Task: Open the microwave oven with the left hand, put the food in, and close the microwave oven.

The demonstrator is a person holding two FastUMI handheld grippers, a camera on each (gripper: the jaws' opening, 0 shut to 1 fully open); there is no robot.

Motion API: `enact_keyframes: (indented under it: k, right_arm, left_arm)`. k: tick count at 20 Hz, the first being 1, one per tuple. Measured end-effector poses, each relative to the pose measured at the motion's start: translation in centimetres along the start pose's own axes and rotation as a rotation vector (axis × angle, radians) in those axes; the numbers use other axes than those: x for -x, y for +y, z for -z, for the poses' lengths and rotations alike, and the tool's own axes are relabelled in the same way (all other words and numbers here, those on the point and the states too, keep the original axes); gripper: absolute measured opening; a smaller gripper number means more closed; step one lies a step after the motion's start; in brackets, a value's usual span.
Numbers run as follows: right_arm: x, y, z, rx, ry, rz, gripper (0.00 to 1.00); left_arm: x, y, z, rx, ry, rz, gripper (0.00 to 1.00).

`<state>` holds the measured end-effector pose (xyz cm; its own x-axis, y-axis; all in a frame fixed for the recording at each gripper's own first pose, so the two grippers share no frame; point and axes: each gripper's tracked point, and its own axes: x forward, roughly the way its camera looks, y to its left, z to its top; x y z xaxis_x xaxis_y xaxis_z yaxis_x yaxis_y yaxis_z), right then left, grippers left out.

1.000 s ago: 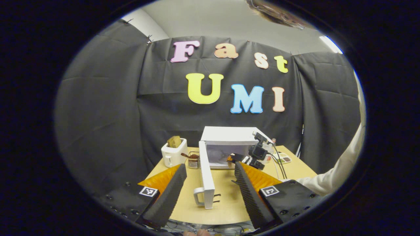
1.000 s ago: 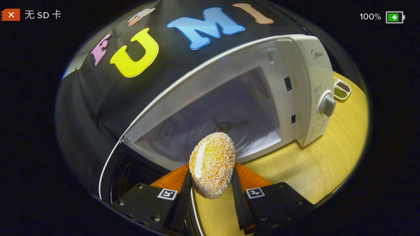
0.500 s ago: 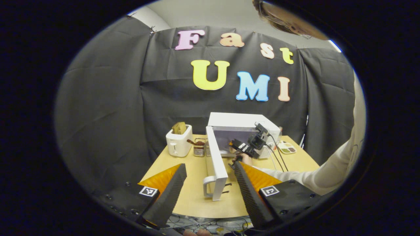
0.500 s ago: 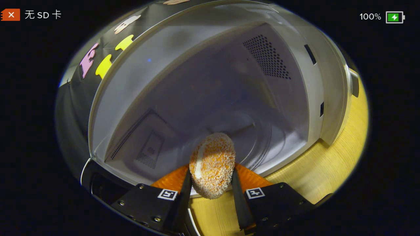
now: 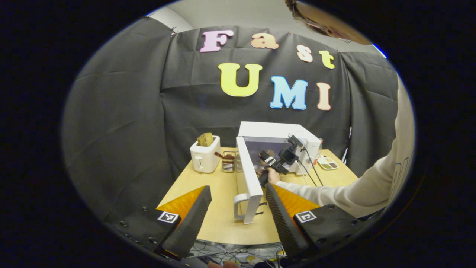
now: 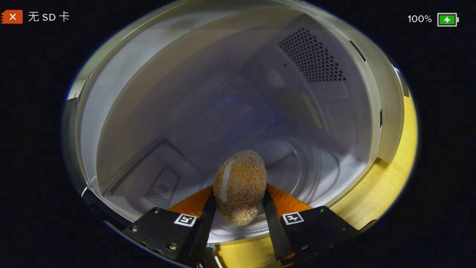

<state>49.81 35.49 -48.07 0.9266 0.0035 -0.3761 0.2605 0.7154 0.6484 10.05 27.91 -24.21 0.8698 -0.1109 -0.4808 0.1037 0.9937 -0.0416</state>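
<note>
At the desk's (image 5: 219, 227) near edge in the left gripper view, the left gripper (image 5: 235, 217) is hovering with its fingers (image 5: 189, 219) spread wide and gripping nothing; the microwave oven (image 5: 277, 147) is standing toward one o'clock with its door (image 5: 250, 182) swung out toward the camera, handle (image 5: 240, 206) at the near end. At about one o'clock the right gripper (image 5: 274, 163) is reaching into the opening, a hand (image 5: 270, 176) behind it. A toaster (image 5: 204, 156) is sitting at eleven o'clock beside a small rack (image 5: 227, 163), and a dish (image 5: 327, 163) is lying at two o'clock. In the right gripper view, the fingers (image 6: 202, 223) are pressing on both sides of the crumb-coated food (image 6: 240, 186), which is hanging over the cavity floor with the turntable (image 6: 297, 175) toward one o'clock. Released from this height, the rounded piece could, I judge, be rolling off the tray or back toward the front lip at six o'clock; pulling out crookedly could be knocking the fingers against the frame. The door, jutting far out, could be bumped by the idle left gripper.
</note>
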Motion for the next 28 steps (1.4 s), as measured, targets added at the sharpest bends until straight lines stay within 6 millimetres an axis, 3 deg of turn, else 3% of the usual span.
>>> enact_keyframes:
  k: [3,7,9,14,16,19,21,23,24,25,28]
  right_arm:
    - [-0.2,-0.1,-0.2,0.020,-0.011,-0.014,0.75]
    - [1.4,-0.6,-0.5,0.057,0.024,0.007,0.80]
    - [1.7,-1.3,-1.4,0.121,-0.017,0.041,0.98]
    - [4.0,-1.4,-1.5,0.122,0.059,0.038,0.99]
    - [6.6,-0.6,-1.5,0.192,0.102,-0.009,0.98]
    - [11.7,-1.6,-2.4,0.391,0.166,-0.021,0.98]
    - [15.2,-1.1,-3.4,0.441,0.197,-0.058,0.99]
    - [18.8,-1.1,-4.4,0.450,0.232,-0.075,0.98]
    - [20.4,-1.0,-4.9,0.459,0.239,-0.078,0.98]
    - [22.2,-0.9,-5.7,0.477,0.233,-0.084,0.99]
    - [27.2,-0.7,-6.4,0.590,0.240,-0.134,0.98]
  left_arm:
    - [0.5,0.1,-0.4,-0.009,-0.011,-0.012,0.98]
    - [0.7,-0.1,-1.9,-0.006,-0.041,-0.015,0.98]
    - [0.7,-0.1,-2.7,0.002,-0.064,-0.018,0.97]
    - [1.8,0.2,-4.3,-0.007,-0.106,-0.036,0.95]
    - [1.8,0.6,-5.0,-0.015,-0.140,-0.040,0.95]
    - [1.0,1.9,-5.4,-0.028,-0.184,-0.045,1.00]
    - [0.1,2.6,-5.2,-0.016,-0.205,-0.033,0.95]
    - [-1.0,3.0,-4.5,0.000,-0.211,-0.007,0.95]
    - [-1.7,3.5,-4.1,0.006,-0.218,0.005,1.00]
    - [-2.4,3.9,-3.7,0.004,-0.220,0.014,0.98]
    - [-5.1,5.0,-0.6,0.011,-0.188,0.035,0.95]
